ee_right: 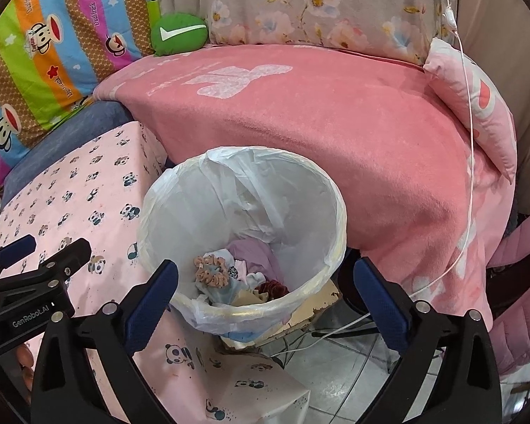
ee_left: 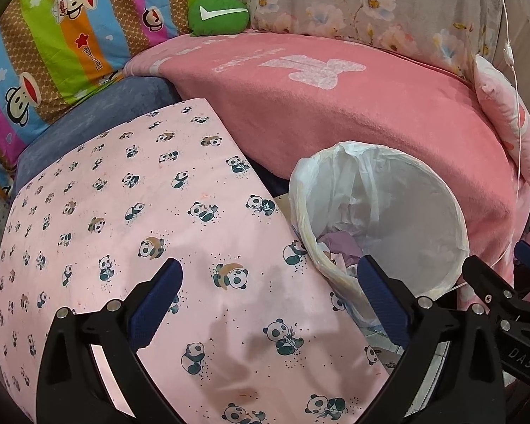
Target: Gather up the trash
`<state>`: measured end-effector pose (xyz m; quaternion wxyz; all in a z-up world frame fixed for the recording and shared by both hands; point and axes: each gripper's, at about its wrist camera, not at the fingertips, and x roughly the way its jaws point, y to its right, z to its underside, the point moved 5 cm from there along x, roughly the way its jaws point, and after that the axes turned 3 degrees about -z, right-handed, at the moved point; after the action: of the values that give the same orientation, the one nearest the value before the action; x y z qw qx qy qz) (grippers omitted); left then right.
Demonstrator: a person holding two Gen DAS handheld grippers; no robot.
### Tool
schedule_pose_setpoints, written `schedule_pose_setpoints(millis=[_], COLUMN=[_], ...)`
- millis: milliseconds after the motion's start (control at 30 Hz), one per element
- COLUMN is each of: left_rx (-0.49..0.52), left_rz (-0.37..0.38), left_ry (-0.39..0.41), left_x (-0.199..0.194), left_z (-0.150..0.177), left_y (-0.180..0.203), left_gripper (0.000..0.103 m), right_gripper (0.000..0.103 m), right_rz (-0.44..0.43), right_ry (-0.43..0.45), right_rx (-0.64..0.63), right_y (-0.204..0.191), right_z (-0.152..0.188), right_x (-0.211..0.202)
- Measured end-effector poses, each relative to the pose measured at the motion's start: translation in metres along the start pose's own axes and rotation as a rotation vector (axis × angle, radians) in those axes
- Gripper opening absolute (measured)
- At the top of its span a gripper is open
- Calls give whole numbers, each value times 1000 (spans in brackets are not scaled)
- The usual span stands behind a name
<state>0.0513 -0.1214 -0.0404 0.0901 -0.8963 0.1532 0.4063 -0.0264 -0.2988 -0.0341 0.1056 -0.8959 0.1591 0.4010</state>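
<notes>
Bin [ee_right: 242,236]: stood between table [ee_right: 70,194] and bed [ee_right: 318,123], lined, trash [ee_right: 236,275] at bottom.
Right gripper [ee_right: 265,282]: spread, empty, above bin.
Left gripper [ee_left: 268,282]: spread, empty, over table.
You did well to release centred over rim.

1. The right gripper [ee_right: 265,293] hangs over the trash bin [ee_right: 321,190], fingers spread wide with nothing between them
2. A white liner bag [ee_right: 251,176] lines the bin; crumpled trash [ee_right: 236,272] lies at its bottom
3. Left of the bin, touching it, is a panda-print cloth [ee_right: 88,190]
4. The left gripper [ee_right: 35,251] sits over that cloth, left of the bin
5. Behind the bin lies a pink blanket [ee_right: 335,113]
6. Far behind the bin, to its left, rests a green cushion [ee_right: 178,31]
</notes>
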Motion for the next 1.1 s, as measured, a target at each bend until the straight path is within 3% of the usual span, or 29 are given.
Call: schedule_pose_setpoints(millis=[1100], left_rx=[0], left_rz=[-46], left_ry=[-26], left_x=[5], left_z=[12], left_y=[6], left_gripper=[95], right_gripper=[98], right_rz=[11], right_ry=[-7], right_rx=[11], right_y=[5], right_z=[7], right_x=[6])
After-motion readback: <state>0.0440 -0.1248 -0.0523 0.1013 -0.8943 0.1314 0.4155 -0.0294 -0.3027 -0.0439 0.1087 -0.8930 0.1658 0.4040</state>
